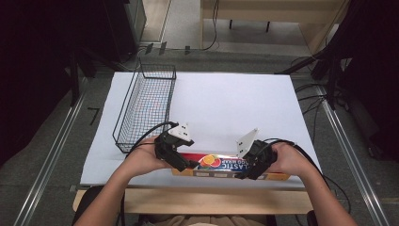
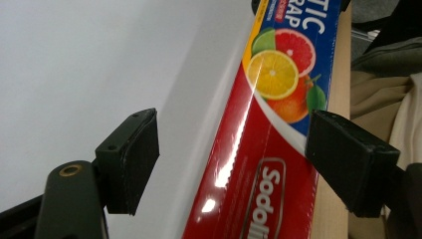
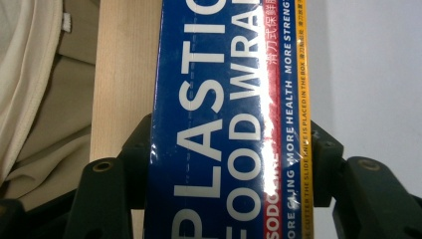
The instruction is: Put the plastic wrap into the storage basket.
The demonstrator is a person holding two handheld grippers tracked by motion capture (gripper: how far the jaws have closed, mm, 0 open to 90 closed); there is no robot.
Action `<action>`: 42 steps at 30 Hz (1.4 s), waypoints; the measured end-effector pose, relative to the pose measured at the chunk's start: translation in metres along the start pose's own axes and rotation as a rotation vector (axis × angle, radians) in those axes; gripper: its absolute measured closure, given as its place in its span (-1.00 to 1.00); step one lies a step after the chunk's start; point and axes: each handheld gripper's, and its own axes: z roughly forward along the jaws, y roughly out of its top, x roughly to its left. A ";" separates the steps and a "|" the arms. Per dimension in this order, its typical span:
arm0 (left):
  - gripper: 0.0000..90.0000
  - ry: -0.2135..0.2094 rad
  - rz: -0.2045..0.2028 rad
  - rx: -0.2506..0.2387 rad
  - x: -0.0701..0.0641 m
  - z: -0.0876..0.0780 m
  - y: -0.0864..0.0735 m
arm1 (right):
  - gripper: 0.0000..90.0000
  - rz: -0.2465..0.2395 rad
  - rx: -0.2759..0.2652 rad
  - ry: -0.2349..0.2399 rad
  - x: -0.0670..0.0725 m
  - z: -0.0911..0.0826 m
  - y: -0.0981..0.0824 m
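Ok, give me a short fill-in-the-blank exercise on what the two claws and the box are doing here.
1. The right claw is shut on the ____ wrap box.
2. The left claw stands ____ around that box, its pads not pressing on it.
3. The wire basket stands on the table's ____ side in the high view.

Missing words: plastic food; open; left

Left gripper [image 2: 231, 164] gapes wide; right gripper [image 3: 231, 164] seemingly clamped.

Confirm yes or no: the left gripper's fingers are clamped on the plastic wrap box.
No. The left gripper stands open, its fingers clear of the plastic wrap box between them.
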 end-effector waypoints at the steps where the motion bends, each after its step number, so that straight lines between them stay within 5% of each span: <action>1: -0.49 -0.007 0.007 0.004 -0.001 0.002 0.001 | -0.09 0.005 0.005 0.007 0.000 0.001 0.001; 9: -0.49 -0.041 0.035 0.069 -0.007 0.015 0.011 | -0.09 0.003 0.020 -0.013 -0.004 0.002 0.016; 22: -0.46 -0.033 0.096 0.119 -0.007 0.033 0.032 | -0.09 -0.003 0.019 -0.025 -0.009 0.000 0.035; 31: -0.38 -0.010 0.118 0.175 -0.011 0.047 0.026 | -0.09 -0.034 0.036 -0.050 -0.007 0.007 0.041; 36: -0.49 0.035 0.130 0.210 -0.014 0.055 0.024 | -0.09 -0.041 0.044 -0.052 -0.007 0.010 0.043; 42: -0.21 0.019 0.168 0.218 -0.021 0.056 0.024 | -0.10 -0.061 0.056 -0.059 -0.004 0.011 0.043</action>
